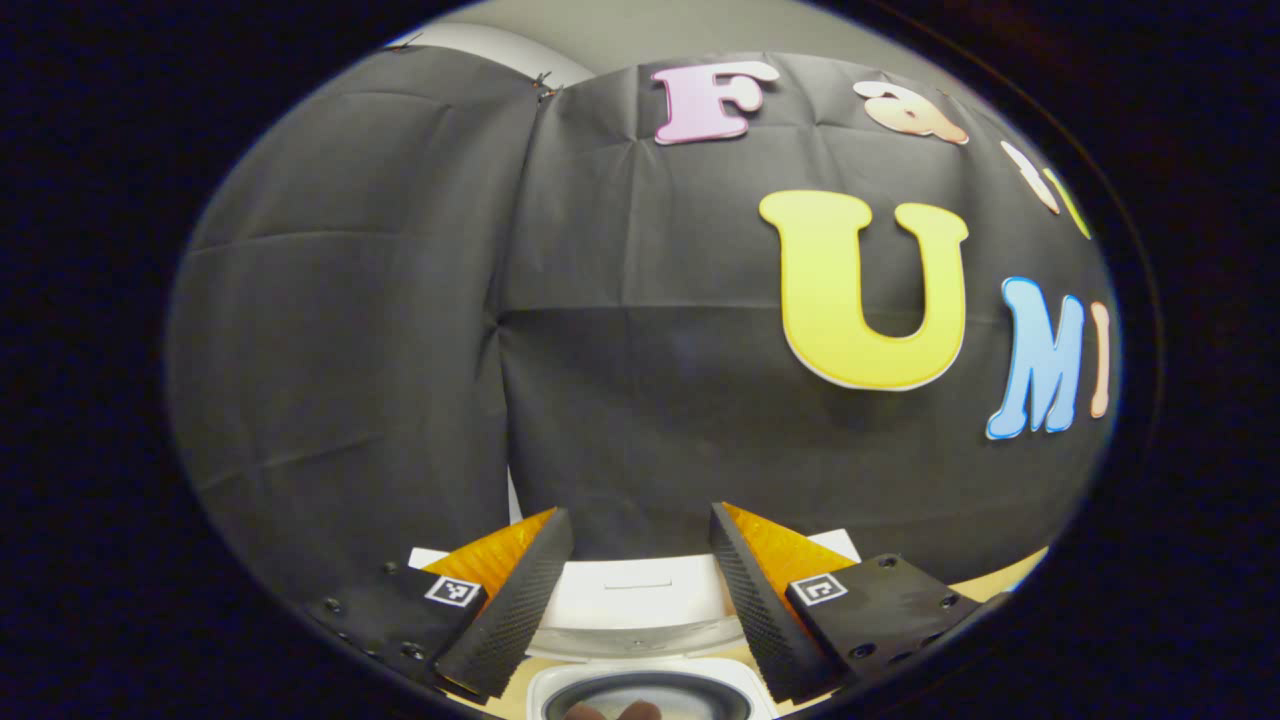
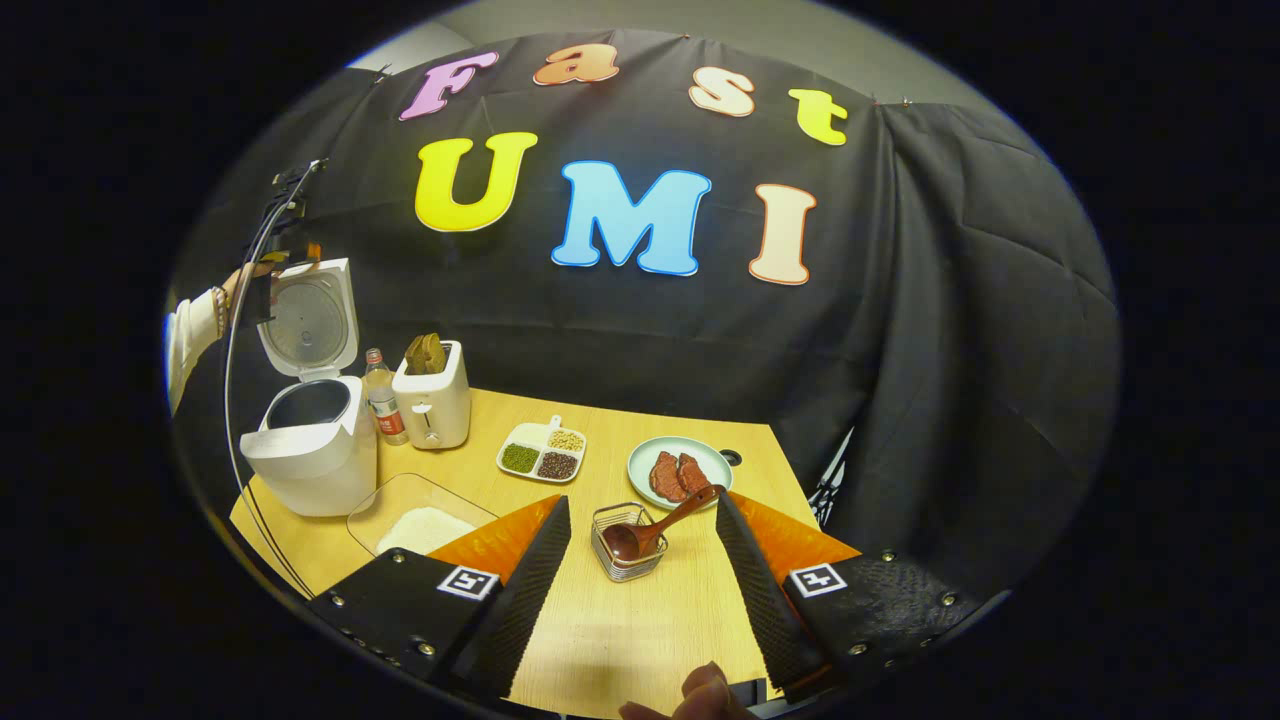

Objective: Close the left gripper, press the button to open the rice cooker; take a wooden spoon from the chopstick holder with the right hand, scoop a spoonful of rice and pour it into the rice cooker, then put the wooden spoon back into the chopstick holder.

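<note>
The right gripper [image 2: 640, 560] hangs above the table [image 2: 640, 630] with its 2 fingers spread wide, holding nothing. Between them, toward 12 o'clock, stands the wire holder [image 2: 626, 545] with the wooden spoon [image 2: 660, 527] in it, bowl down, handle leaning toward 1 o'clock over the holder's rim. Neither finger touches holder or spoon.

The left gripper [image 1: 640, 580] is wide open too, gripping nothing. It is raised over the rice cooker [image 1: 640, 690], whose open pot shows at 6 o'clock in the left gripper view, with the raised lid [image 1: 640, 590] between the fingers and black cloth beyond.

The right gripper view shows the wider table. The cooker [image 2: 310, 450] stands at 9 o'clock near the table's left edge, lid [image 2: 308, 318] upright, and a sleeved hand [image 2: 215, 310] holds the left gripper beside the lid. Just in front of the cooker lies a clear tray of rice [image 2: 425, 520], partly behind the left finger. A bottle [image 2: 382, 398] and a toaster [image 2: 432, 400] stand by the back wall. A 3-part dish of beans [image 2: 540, 452] and a plate of meat [image 2: 680, 468] lie behind the holder.

Bare tabletop stretches from the holder toward the near edge, and between holder and tray. The table's right edge runs just beyond the plate.
</note>
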A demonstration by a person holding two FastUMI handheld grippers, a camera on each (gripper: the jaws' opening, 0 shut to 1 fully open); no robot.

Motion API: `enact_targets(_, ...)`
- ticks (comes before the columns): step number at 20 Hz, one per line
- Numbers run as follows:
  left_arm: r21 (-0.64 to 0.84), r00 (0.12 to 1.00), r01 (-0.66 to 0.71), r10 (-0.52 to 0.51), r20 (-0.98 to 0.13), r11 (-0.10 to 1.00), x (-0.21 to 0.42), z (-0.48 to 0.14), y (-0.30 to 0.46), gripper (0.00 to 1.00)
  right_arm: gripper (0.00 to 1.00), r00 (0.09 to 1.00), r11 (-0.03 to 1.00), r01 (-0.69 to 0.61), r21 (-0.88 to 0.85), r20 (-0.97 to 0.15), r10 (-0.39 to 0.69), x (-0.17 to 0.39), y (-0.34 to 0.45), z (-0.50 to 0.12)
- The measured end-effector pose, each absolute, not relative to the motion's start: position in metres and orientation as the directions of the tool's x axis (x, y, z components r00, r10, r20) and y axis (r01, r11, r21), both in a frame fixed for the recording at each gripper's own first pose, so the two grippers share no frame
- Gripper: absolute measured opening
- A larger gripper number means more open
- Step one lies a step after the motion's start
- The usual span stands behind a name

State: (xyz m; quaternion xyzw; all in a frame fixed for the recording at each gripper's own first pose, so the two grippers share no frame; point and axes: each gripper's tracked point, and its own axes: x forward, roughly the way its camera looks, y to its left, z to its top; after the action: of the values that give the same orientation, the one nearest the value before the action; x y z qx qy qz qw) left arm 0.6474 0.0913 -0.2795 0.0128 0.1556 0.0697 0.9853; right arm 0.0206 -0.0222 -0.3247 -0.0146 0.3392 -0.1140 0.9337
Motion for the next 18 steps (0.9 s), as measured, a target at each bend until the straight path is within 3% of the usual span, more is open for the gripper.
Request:
enact_targets(4,0.021,0.929,-0.114,0.114,-0.351,0.993,0.625,-0.281,0.084,0.94,0.90,0.744,0.977,0.200,-0.078,-0.637,-0.204,0.019,-0.017,-0.328)
enact_targets(10,-0.022,0.918,-0.081,0.066,-0.391,0.996,0.528,-0.295,0.062,0.93,0.90,0.740,0.981,0.189,-0.047,-0.650,-0.174,0.016,-0.009,-0.336)
enact_targets(14,-0.056,0.898,-0.086,0.053,-0.436,0.995,0.472,-0.328,0.049,0.93,0.90,0.739,0.988,0.152,-0.029,-0.661,-0.134,0.012,0.007,-0.339)
enact_targets(18,0.023,0.881,-0.076,0.078,-0.467,0.997,0.428,-0.377,0.038,0.94,0.90,0.734,0.992,0.127,-0.027,-0.670,-0.112,0.004,0.016,-0.341)
